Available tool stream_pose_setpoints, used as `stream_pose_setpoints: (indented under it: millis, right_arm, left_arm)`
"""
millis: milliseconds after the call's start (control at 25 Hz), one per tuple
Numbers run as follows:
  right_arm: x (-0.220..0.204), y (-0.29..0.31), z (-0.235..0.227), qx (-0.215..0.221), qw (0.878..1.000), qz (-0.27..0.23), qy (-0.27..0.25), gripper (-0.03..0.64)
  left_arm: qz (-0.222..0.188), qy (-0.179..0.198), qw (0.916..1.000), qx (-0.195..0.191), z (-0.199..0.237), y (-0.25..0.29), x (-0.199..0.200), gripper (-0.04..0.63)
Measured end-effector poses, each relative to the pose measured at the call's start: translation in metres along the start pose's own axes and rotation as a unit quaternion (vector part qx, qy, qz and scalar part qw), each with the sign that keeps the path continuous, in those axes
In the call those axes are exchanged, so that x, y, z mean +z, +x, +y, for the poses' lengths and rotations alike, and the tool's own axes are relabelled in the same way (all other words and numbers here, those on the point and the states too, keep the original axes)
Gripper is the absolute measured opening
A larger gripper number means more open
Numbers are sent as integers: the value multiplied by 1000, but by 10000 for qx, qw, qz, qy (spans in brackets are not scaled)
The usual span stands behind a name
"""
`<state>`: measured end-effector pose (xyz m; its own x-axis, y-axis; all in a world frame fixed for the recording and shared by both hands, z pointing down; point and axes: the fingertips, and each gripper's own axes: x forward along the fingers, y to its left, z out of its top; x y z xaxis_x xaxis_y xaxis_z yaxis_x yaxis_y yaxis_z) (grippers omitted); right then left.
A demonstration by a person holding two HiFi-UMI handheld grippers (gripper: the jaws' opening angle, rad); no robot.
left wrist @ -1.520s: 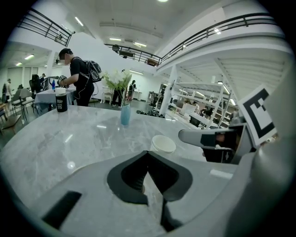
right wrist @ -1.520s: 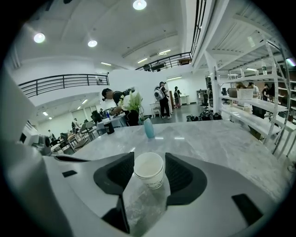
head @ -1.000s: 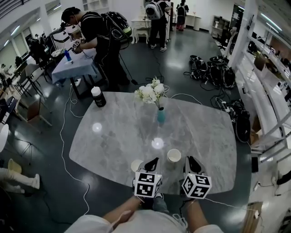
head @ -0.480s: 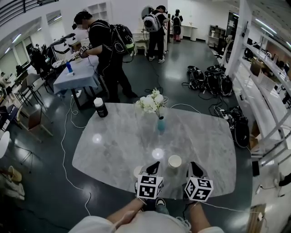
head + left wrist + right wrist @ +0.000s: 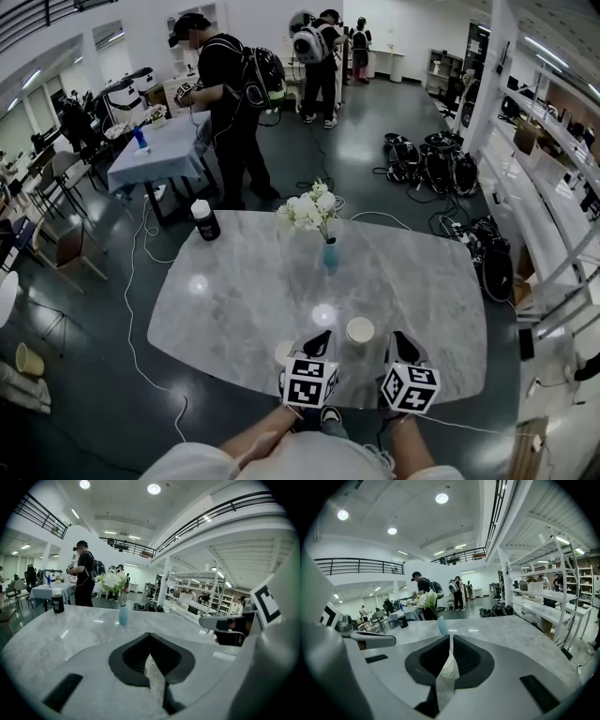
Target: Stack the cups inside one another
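Right claw [image 5: 450, 639], just closed empty, near white cup [image 5: 360, 330]; bottle [image 5: 204, 221] label illegible.

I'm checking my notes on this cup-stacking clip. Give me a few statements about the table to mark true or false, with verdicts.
1. The left cup and the right cup are already nested. False: they stand apart on the table.
2. The vase holds white flowers. True.
3. The dark bottle lies on its side. False: it stands upright near the table's far left edge.
4. The vase stands farther from the person than both cups. True.
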<state>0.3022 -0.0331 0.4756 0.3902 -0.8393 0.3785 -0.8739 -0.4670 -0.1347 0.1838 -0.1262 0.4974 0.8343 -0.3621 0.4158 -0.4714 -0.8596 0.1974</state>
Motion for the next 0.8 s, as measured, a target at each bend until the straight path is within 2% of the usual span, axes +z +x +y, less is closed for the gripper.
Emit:
stream_pose_setpoints:
  millis: [280,800]
  right_arm:
    - [-2,-2,-5,-53,10000,16,16,26]
    - [-6,0,-6,-38,10000,78,20,26]
  left_arm:
    - [-26,59,9999,-105,-6,2,1,-5]
    - [-5,109,9999,-30,-5,6,0,-5]
